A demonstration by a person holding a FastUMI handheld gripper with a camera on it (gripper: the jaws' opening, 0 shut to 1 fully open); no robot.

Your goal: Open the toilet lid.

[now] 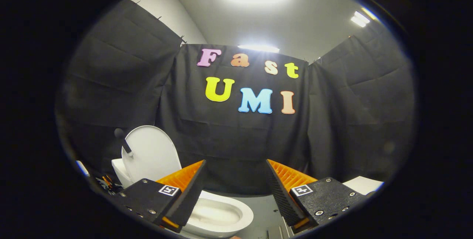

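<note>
A small white toilet stands on the floor, ahead of and below my left finger. Its lid [150, 154] stands raised, leaning back against the tank [119, 170], with a short dark handle [123, 141] sticking out at its left edge. The bowl [218, 213] lies open, partly behind my left finger. My gripper [235, 186] is open, its orange-and-black fingers [186, 189] spread wide with nothing between them. It is apart from the toilet, pulled back and to the right of the lid.
Black cloth walls close the booth on three sides. A white flat object [364, 184] lies beyond my right finger. A tangle of coloured wires [107, 183] sits left of the tank. Grey floor [264, 209] shows between the fingers.
</note>
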